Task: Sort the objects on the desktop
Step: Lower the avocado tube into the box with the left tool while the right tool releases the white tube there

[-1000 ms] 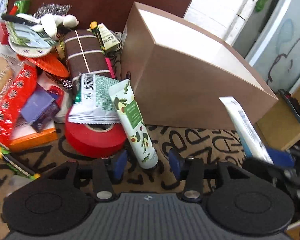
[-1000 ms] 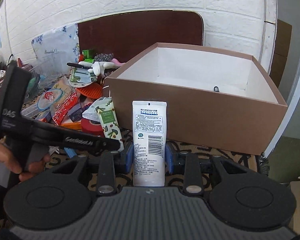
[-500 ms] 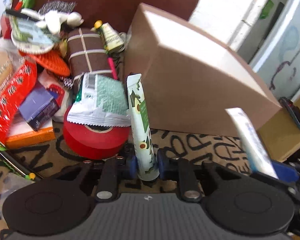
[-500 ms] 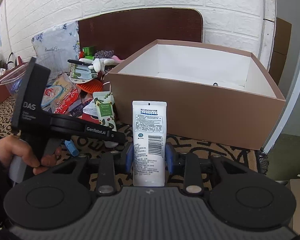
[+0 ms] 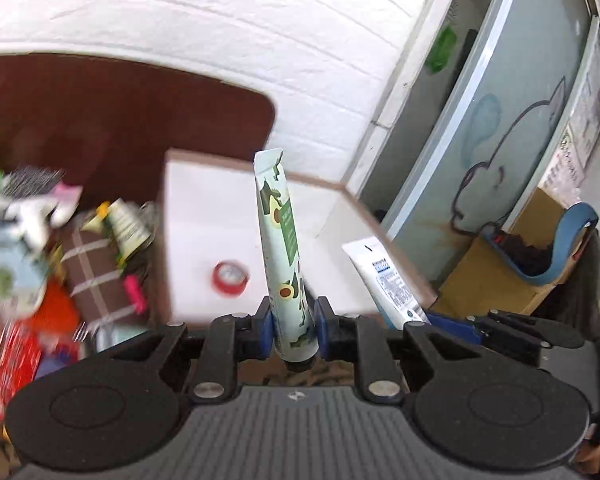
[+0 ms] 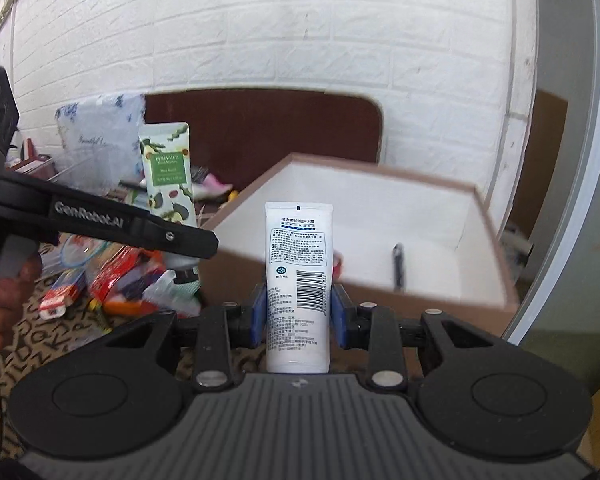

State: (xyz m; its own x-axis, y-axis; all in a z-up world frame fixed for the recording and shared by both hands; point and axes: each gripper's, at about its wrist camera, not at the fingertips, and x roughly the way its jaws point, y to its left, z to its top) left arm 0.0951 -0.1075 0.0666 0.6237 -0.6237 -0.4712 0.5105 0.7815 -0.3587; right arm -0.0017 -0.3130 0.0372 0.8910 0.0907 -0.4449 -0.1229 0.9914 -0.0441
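My left gripper [image 5: 293, 322] is shut on a green avocado-print tube [image 5: 282, 252], held upright in the air in front of the brown box [image 5: 392, 240]. The same tube [image 6: 168, 176] shows at the left of the right wrist view, near the box's left corner. My right gripper [image 6: 299, 314] is shut on a white tube [image 6: 299, 276] with a barcode, cap end toward the camera, before the box's near wall [image 6: 380, 300]. That white tube [image 5: 388, 280] also appears at the right of the left wrist view. A small red tape roll [image 5: 231, 276] and a dark pen [image 6: 398, 264] lie inside the box.
A heap of loose items lies left of the box: a brown checked roll [image 5: 96, 276], red packets [image 6: 120, 276], a white toy [image 5: 28, 208]. A dark brown board [image 6: 268, 128] leans on the white brick wall. A person's hand [image 6: 4, 300] grips the left tool.
The left jaws closed on the avocado tube and lifted it off the red tape roll, up to the box's rim. The right gripper rose with the white tube.
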